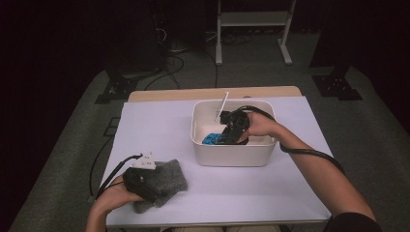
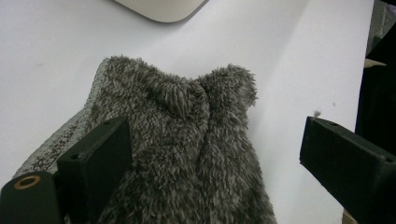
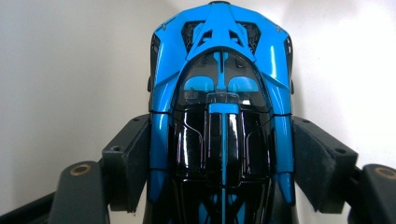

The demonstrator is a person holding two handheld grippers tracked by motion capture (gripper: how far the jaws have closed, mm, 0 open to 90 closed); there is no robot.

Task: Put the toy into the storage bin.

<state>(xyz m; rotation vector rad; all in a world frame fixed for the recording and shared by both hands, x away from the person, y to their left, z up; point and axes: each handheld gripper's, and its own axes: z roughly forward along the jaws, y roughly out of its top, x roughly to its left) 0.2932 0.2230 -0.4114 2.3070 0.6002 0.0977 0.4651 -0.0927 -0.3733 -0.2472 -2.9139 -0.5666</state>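
Nearest, at the table's [image 1: 270,193] front left corner: one fuzzy grey mitten [image 1: 164,181] lying flat on the white surface, thumb lobe and fingertip end pointing away in the left gripper view. Left gripper [image 1: 145,186] resting over its near part, jaws spread wide, one over the pile at the mitten's edge, the other out above bare table (nothing pinched between them).

Farther back, right of centre: one white rectangular bin [image 1: 232,154] with rounded corners, standing open-topped on the table. Inside it, one blue-and-black toy car [image 1: 212,140], low against the bin's floor toward its left wall. Right gripper [image 1: 234,128] reaching down over the rim into the bin, hand and cable trailing back over the right wall; jaws clamped on the toy car's two flanks at mid-body, pads pressed against the blue side panels in the right gripper view, nose of the car pointing away toward the white wall. One thin white stick [image 1: 222,104] leaning up out of the bin's far left corner.

Beyond the table: grey floor, black cables, a white frame's legs [image 1: 251,29].
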